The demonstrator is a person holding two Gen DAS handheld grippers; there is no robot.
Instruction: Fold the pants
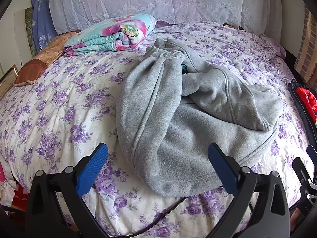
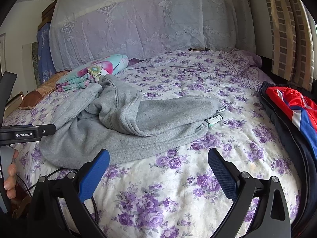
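Note:
Grey fleece pants (image 1: 178,115) lie crumpled on the bed, waistband toward the headboard, one leg folded loosely over the other. My left gripper (image 1: 157,154) is open and empty, its fingers straddling the near edge of the pants just above the cloth. In the right wrist view the pants (image 2: 122,123) lie left of centre with the cuffs pointing right. My right gripper (image 2: 158,158) is open and empty, above bare bedspread just right of and nearer than the pants. The left gripper's body (image 2: 27,131) shows at the left edge.
The bed has a purple-flowered bedspread (image 1: 59,109). A folded floral quilt (image 1: 113,33) lies at the back left beside a brown pillow (image 1: 39,65). A red and navy garment (image 2: 293,111) lies at the right edge. A lace-covered headboard (image 2: 138,23) stands behind.

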